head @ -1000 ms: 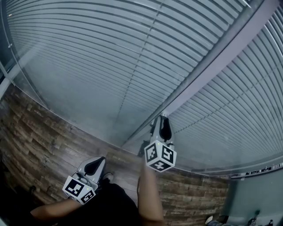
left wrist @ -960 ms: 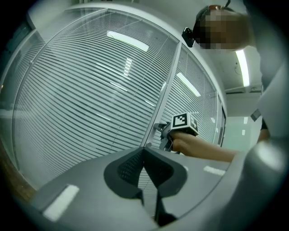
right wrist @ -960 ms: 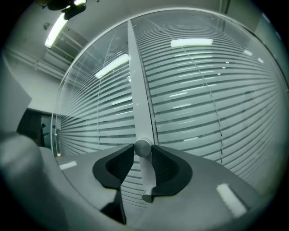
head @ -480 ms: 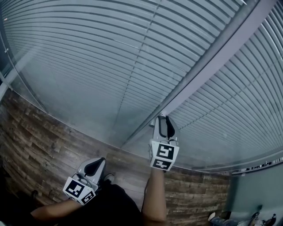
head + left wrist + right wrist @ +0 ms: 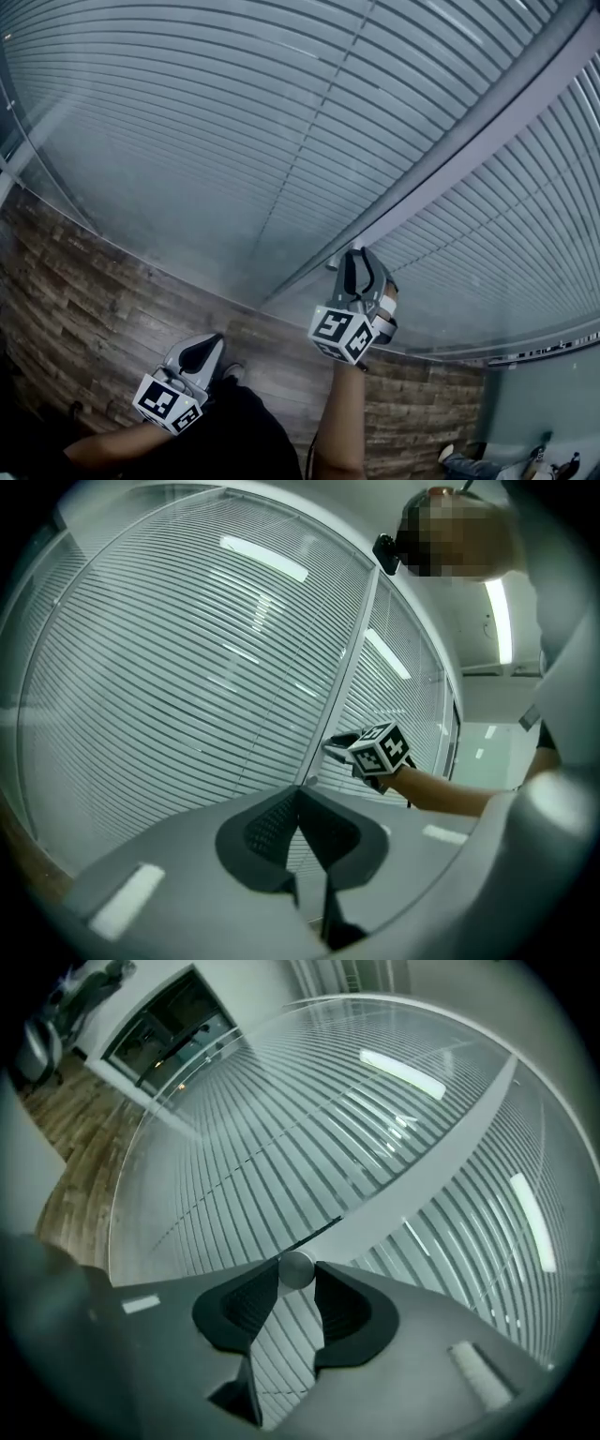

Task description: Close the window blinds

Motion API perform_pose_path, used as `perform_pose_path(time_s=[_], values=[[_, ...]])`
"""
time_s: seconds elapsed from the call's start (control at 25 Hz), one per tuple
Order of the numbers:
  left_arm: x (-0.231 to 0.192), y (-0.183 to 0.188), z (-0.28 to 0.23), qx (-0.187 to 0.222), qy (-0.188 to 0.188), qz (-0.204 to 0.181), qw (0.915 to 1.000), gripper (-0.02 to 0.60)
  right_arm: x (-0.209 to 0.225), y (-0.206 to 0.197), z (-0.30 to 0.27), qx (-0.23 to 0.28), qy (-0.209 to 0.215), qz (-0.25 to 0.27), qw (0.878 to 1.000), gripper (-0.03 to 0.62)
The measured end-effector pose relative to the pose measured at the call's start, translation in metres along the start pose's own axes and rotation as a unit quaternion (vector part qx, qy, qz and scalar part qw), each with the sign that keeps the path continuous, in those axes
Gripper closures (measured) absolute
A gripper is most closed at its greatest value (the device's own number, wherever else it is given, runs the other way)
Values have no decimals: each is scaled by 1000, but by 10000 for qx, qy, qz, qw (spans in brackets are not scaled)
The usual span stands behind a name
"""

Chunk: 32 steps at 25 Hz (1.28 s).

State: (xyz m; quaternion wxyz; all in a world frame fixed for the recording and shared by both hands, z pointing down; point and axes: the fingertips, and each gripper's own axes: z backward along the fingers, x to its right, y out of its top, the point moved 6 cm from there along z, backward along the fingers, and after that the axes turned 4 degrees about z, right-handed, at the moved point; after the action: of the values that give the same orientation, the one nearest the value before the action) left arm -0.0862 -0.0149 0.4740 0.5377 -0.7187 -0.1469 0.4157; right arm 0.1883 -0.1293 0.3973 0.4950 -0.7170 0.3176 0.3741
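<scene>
Grey horizontal blinds point(image 5: 234, 122) sit behind glass on both sides of a pale upright frame bar point(image 5: 469, 131). At the foot of that bar is a small round metal knob point(image 5: 297, 1269). My right gripper point(image 5: 349, 257) is shut on the knob, which is pinched between the dark fingertips in the right gripper view. In the left gripper view the right gripper point(image 5: 332, 750) reaches the bar from the right. My left gripper point(image 5: 212, 341) hangs low and to the left, away from the window. It is shut, with nothing between its fingers.
A wood-plank floor point(image 5: 94, 309) runs along the foot of the glass. The person's bare forearm point(image 5: 339, 422) rises from the lower edge to the right gripper. A second blind panel point(image 5: 525, 234) lies right of the bar.
The right gripper has twisted on the knob; its marker cube has swung round and shows other faces. The left gripper has stayed in place.
</scene>
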Motion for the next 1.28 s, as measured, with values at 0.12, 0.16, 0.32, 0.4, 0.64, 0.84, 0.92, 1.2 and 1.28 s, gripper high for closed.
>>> perform_pose_path(time_s=[0.12, 0.16, 0.32, 0.4, 0.64, 0.84, 0.92, 1.2, 1.28], values=[[-8, 5, 6, 15, 36, 31, 10000, 581, -2, 0, 0, -85, 3, 320, 9995, 467], [-9, 7, 7, 35, 47, 54, 10000, 581, -2, 0, 0, -107, -7, 379, 9992, 467], [-11, 14, 6, 80, 3, 108, 9999, 581, -1, -2, 2, -133, -76, 570, 9983, 467], [-12, 14, 2, 53, -89, 79, 9999, 581, -4, -1, -1, -131, -18, 688, 9975, 467], [-18, 14, -12, 65, -306, 55, 9995, 581, -8, -1, -1, 165, 214, 96, 9996, 461], [-17, 14, -20, 69, -319, 38, 9995, 581, -11, -6, 35, 748, 233, -1817, 9802, 475], [-19, 15, -24, 92, -339, 35, 9994, 581, -21, -5, 52, 870, 146, -2228, 9709, 516], [-11, 15, -36, 63, -656, -112, 9978, 581, -38, -23, 71, 889, 140, -4292, 8987, 543], [-10, 17, -39, 88, -688, -181, 9974, 581, -42, -29, 74, 974, 221, -5153, 8512, 548]])
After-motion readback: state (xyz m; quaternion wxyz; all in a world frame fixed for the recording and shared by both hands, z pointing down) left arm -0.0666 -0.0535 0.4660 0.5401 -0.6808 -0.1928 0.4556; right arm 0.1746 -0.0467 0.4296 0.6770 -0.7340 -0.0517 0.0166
